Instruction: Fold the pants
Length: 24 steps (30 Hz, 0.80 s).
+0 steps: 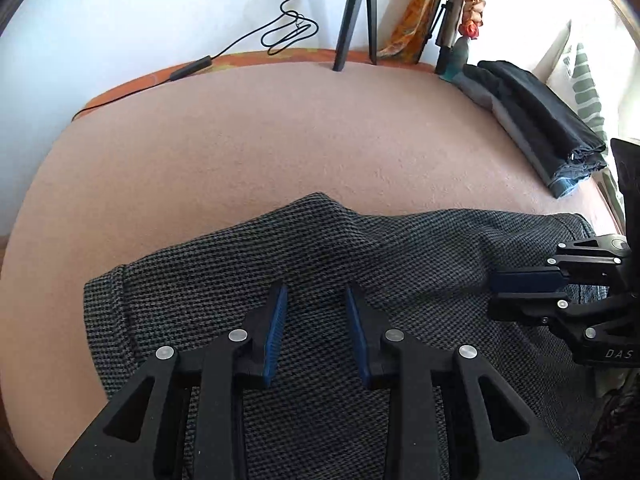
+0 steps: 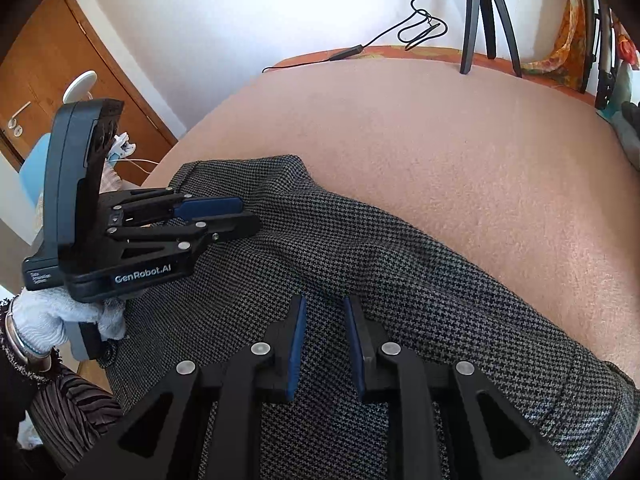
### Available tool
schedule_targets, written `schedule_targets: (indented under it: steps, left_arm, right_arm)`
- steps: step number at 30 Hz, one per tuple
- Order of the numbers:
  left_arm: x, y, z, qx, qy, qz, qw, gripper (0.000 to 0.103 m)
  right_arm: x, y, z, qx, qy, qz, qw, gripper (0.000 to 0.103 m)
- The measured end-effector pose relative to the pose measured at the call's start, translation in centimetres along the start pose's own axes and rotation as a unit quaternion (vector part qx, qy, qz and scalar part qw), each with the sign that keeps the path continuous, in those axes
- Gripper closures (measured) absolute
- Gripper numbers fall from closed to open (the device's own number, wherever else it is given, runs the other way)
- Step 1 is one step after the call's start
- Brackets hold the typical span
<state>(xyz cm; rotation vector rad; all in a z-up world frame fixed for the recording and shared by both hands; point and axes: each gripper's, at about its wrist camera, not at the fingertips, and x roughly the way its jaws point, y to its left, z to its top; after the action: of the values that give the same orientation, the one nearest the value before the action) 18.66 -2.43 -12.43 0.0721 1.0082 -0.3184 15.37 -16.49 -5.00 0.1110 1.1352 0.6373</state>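
Pants [image 1: 320, 264] lie bunched along the near edge of the bed [image 1: 280, 140]. Left tool [image 1: 316, 336] and right tool [image 2: 324, 344] hover over them, jaws apart, gripping nothing, probably choosing a fold edge.

- A bed [image 1: 280, 140] with a pinkish-brown cover carries everything.
- Grey checked pants [image 1: 340, 248] lie on its near part.
- Folded dark clothes [image 1: 536, 120] sit at its right edge.
- A black tripod [image 1: 356, 20] stands at the far edge.

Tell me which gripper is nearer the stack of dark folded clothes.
Right. The right gripper hovers over the houndstooth pants at the end below the stack of dark folded clothes; the left gripper is farther along the pants, away from it.
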Motion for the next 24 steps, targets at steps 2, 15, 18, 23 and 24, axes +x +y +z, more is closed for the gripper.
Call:
schedule_targets:
  steps: [2, 15, 18, 23, 24]
  left_arm:
    - [-0.2, 0.7, 0.2, -0.014, -0.005, 0.012, 0.9998, 0.073]
    - [-5.5, -3.7, -0.4, 0.038, -0.07, -0.06, 0.995, 0.073]
    - [-4.7, -4.8, -0.1, 0.049, -0.065, -0.056, 0.9951, 0.073]
    - [-1.2, -6.1, 0.7, 0.056, -0.031, -0.051, 0.9966, 0.073]
    - [-0.6, -6.4, 0.5, 0.07, -0.025, -0.036, 0.9966, 0.073]
  right_arm:
    - [-0.2, 0.1, 0.1, -0.002, 0.004, 0.002, 1.0, 0.085]
    - [-9.1, -0.8, -2.0, 0.07, -0.087, 0.01, 0.994, 0.068]
    - [-11.1, -1.4, -3.6, 0.085, -0.104, -0.004, 0.991, 0.068]
    - [-12.9, -3.5, -7.7, 0.133, -0.117, -0.047, 0.983, 0.056]
    - [-13.2, -4.2, -8.7, 0.15, -0.119, -0.054, 0.98, 0.054]
